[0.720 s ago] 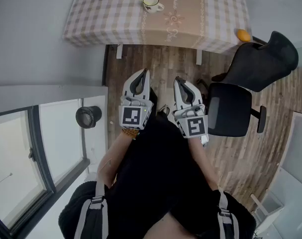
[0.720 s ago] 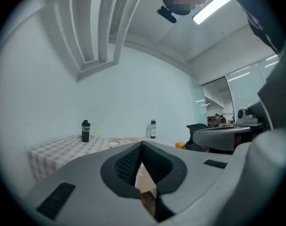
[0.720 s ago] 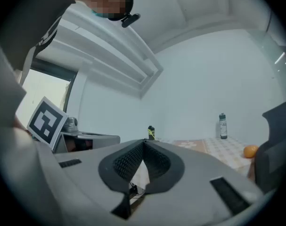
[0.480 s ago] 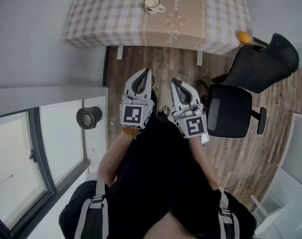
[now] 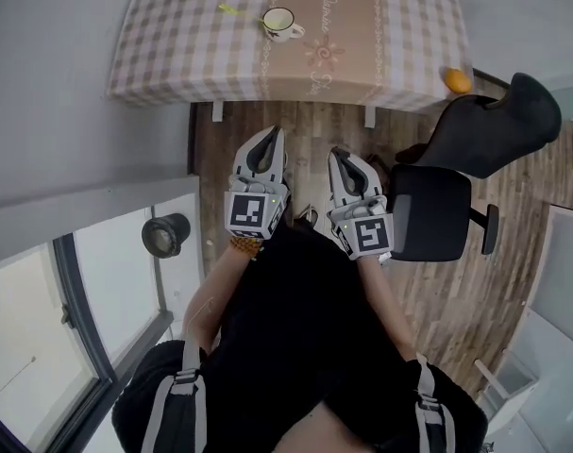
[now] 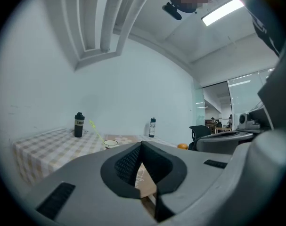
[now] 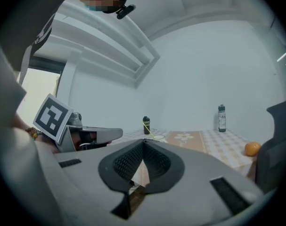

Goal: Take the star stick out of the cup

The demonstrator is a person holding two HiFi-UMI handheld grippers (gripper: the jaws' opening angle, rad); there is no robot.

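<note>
A white cup [image 5: 280,23] stands on the checked tablecloth [image 5: 173,55] at the far side of the room. A thin yellow-green star stick [image 5: 233,10] leans out of it to the left. In the left gripper view the cup [image 6: 110,143] and stick [image 6: 94,128] look small and distant. My left gripper [image 5: 275,132] and right gripper [image 5: 337,153] are held side by side over the wooden floor, well short of the table. Both are shut with nothing in them. The jaws meet at the tips in both gripper views.
A black office chair [image 5: 456,187] stands to the right of the grippers. An orange [image 5: 458,80] lies near the table's right corner. A black bottle [image 6: 79,125] and a second bottle [image 6: 152,127] stand on the table. A round black object [image 5: 166,234] sits by the window at left.
The table now shows lower in the head view, with more of its top visible. Both grippers stay shut and side by side, barely shifted.
</note>
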